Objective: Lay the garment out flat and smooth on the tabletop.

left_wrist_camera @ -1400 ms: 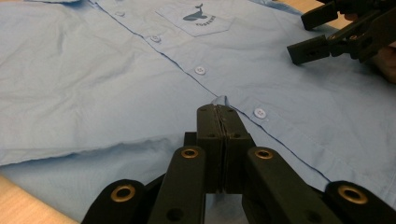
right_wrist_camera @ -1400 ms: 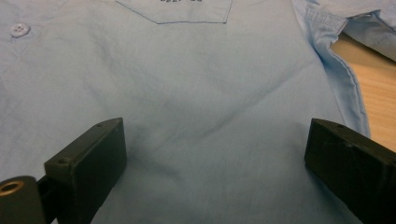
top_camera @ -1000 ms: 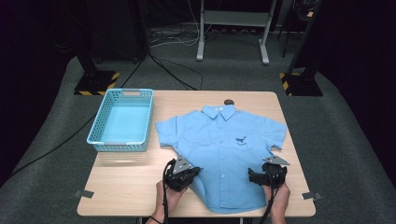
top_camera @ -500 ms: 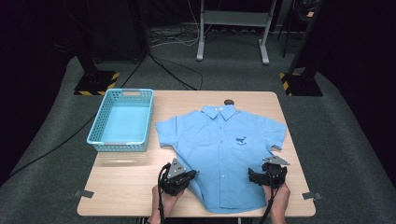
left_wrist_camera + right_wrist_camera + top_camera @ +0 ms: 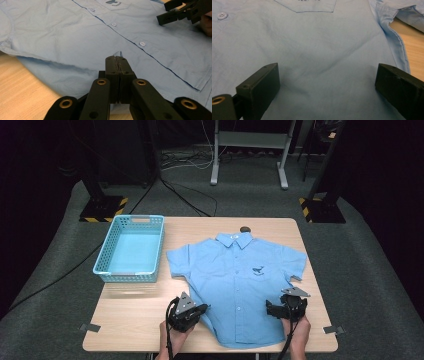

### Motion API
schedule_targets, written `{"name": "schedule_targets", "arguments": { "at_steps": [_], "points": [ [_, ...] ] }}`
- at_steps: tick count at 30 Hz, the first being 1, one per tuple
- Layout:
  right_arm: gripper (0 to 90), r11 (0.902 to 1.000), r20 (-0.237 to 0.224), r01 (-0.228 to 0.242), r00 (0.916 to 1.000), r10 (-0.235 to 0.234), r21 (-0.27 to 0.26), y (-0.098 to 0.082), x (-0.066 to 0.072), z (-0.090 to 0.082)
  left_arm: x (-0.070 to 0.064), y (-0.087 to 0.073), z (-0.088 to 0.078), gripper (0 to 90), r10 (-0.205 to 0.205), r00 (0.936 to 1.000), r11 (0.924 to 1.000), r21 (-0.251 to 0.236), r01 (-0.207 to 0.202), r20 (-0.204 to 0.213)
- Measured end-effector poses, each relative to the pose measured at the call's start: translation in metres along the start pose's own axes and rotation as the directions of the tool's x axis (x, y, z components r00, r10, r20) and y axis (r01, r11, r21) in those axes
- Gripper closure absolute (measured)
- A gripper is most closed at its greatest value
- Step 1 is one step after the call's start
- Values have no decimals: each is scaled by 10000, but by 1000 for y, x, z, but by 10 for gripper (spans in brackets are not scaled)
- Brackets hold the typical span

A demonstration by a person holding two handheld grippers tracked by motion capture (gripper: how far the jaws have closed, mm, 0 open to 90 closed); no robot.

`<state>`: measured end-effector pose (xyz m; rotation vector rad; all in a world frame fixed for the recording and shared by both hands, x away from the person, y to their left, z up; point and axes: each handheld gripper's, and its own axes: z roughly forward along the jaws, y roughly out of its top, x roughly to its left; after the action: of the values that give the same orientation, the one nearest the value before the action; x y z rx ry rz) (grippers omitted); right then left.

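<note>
A light blue shirt [image 5: 240,285] lies flat and buttoned, front up, on the right half of the table [image 5: 135,320], collar toward the far edge and hem at the near edge, so its long axis runs from the person straight away. The left gripper [image 5: 194,312] sits at the shirt's lower left side edge, jaws pressed together, and a small peak of cloth rises at their tips in the left gripper view [image 5: 118,58], so it seems to be pinching that edge. The right gripper [image 5: 276,309] rests over the lower right part of the shirt with its jaws spread wide and nothing between them but flat cloth [image 5: 324,75]; the right side seam lies just beyond its outer jaw. An empty basket [image 5: 131,251] stands near the table's far left corner, beside the left sleeve.
</note>
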<state>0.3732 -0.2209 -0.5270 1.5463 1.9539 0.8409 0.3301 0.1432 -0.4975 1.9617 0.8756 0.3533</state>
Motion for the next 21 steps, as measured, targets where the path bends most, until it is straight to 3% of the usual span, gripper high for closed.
{"name": "schedule_targets", "arguments": {
  "at_steps": [14, 17, 21],
  "points": [
    [49, 10000, -2, 5, 10000, -5, -1, 0, 0, 0, -3, -13, -17, 881, -32, 9998, 9999, -125, 30, -178],
    [49, 10000, 14, 4, 10000, -4, -13, 0, 0, 0, -6, -20, -22, 881, 122, 9994, 9999, 11, -122, -314],
    [49, 10000, 20, -1, 10000, 1, -12, 0, 0, 0, -4, -29, -27, 881, -29, 9992, 10000, 71, 32, -405]
  ]
}}
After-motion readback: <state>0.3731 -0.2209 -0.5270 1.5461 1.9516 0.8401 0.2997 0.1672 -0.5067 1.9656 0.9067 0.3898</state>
